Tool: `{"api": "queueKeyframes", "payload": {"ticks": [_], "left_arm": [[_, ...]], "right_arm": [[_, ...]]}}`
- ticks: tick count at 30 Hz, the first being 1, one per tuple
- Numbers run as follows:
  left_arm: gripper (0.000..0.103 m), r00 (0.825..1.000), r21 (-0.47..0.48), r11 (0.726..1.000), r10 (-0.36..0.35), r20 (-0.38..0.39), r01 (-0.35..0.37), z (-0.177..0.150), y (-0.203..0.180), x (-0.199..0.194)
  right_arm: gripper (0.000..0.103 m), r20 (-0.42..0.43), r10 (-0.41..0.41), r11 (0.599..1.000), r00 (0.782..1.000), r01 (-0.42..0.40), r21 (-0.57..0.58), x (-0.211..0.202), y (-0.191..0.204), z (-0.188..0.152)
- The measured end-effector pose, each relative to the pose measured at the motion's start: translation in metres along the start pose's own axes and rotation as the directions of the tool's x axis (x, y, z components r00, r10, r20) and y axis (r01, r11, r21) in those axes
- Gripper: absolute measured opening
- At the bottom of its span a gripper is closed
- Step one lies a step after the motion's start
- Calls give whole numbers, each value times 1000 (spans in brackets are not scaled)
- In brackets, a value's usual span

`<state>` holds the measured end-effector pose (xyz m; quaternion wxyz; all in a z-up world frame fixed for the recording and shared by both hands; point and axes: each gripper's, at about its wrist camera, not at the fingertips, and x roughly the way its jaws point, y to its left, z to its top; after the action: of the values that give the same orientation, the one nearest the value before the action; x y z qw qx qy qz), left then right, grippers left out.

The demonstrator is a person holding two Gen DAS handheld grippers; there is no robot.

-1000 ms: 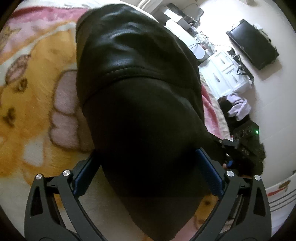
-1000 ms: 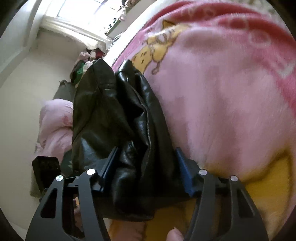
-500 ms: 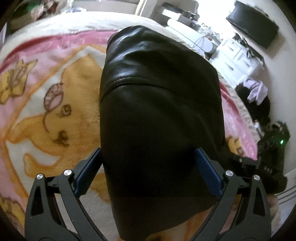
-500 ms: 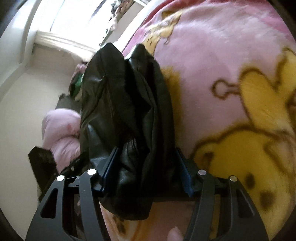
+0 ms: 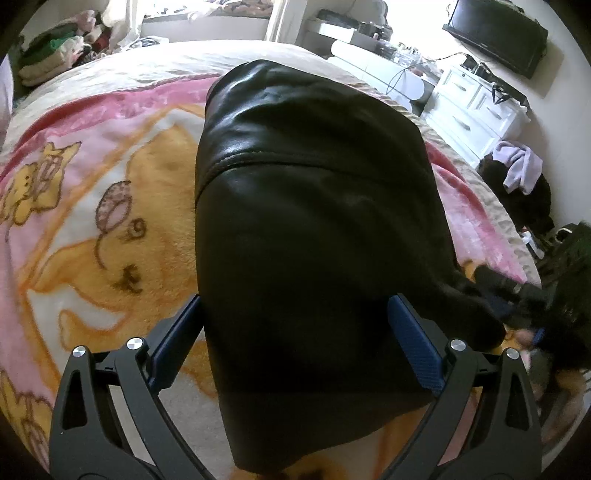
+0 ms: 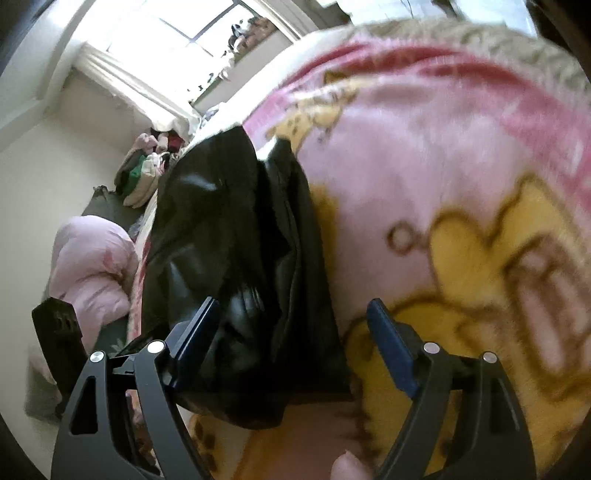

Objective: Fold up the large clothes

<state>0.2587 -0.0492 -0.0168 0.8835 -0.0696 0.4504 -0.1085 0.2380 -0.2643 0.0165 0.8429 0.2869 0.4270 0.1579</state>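
Note:
A black leather jacket (image 5: 314, 221) lies folded into a long bundle on a pink and yellow cartoon blanket (image 5: 110, 240) that covers a bed. My left gripper (image 5: 295, 306) is spread wide across the bundle's near end, with both blue pads against its sides. In the right wrist view the jacket (image 6: 229, 221) is crumpled, with its layers showing. My right gripper (image 6: 291, 306) is opening around it. The left pad still touches the leather. The right pad stands clear, with the blanket (image 6: 461, 166) showing in the gap. A thumb tip (image 6: 347, 467) shows at the bottom edge.
A white dresser (image 5: 476, 107) and a wall TV (image 5: 495, 33) stand past the bed on the right. Clothes are piled at the far left corner (image 5: 55, 55) and on the floor (image 5: 517, 173). A pink duvet (image 6: 92, 273) lies beside the bed under a bright window (image 6: 177, 37).
The right jaws have spread, and the right pad has come off the jacket. The left gripper has tilted up with the jacket still between its pads, so more of the bed and room shows.

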Motion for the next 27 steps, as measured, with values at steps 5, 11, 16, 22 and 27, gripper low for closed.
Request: {"api": "queueKeyframes", "payload": {"ticks": [5, 11, 16, 22, 27], "left_arm": [[92, 1000, 14, 1000, 20, 8, -20, -3, -4, 0], [92, 999, 26, 999, 31, 15, -32, -5, -7, 0], [92, 999, 28, 999, 35, 15, -35, -6, -9, -1], [93, 999, 64, 998, 7, 32, -9, -8, -14, -1], [94, 999, 80, 997, 22, 39, -25, -10, -20, 8]], "right_arm": [[81, 58, -36, 995, 998, 41, -92, -2, 17, 31], [79, 56, -42, 988, 998, 50, -147, 29, 39, 71], [48, -48, -65, 983, 997, 55, -175, 83, 53, 90], [15, -10, -87, 972, 996, 82, -218, 84, 35, 95], [25, 4, -179, 943, 984, 173, -283, 98, 31, 83]]}}
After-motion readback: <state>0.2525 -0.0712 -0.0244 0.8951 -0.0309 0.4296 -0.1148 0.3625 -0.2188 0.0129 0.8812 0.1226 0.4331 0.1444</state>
